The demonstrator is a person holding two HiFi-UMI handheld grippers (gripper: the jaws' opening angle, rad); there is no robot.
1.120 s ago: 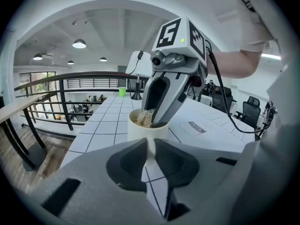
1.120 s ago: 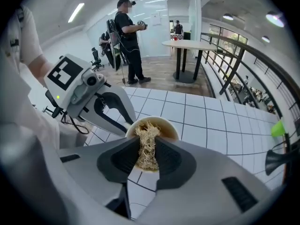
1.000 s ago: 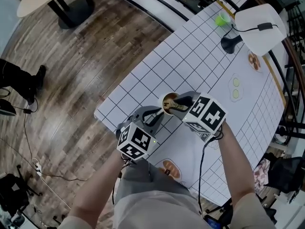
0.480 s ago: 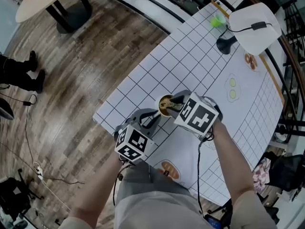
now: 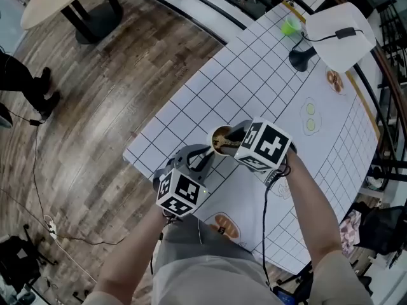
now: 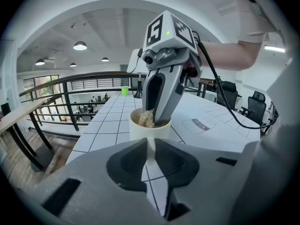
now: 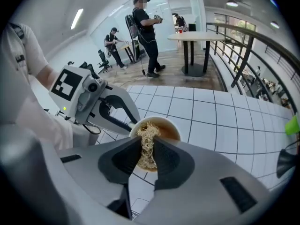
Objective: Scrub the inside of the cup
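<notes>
While the cup (image 5: 220,140) stays at the same spot on the worktop (image 5: 254,75), the right gripper (image 7: 149,154) has turned a little above it since half a second ago. Its fingers are almost closed on a straw-coloured scrubber (image 7: 148,139), whose end is inside the cup, just ahead of them. The fingers of the left gripper (image 6: 150,157) pinch a thin white part of the cup, which stands just ahead of them.

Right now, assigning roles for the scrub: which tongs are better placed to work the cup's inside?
Right. The right tongs are shut on the fibrous scrubber, which sits inside the cup; the left tongs are clamped on the cup from outside, steadying it.
</notes>
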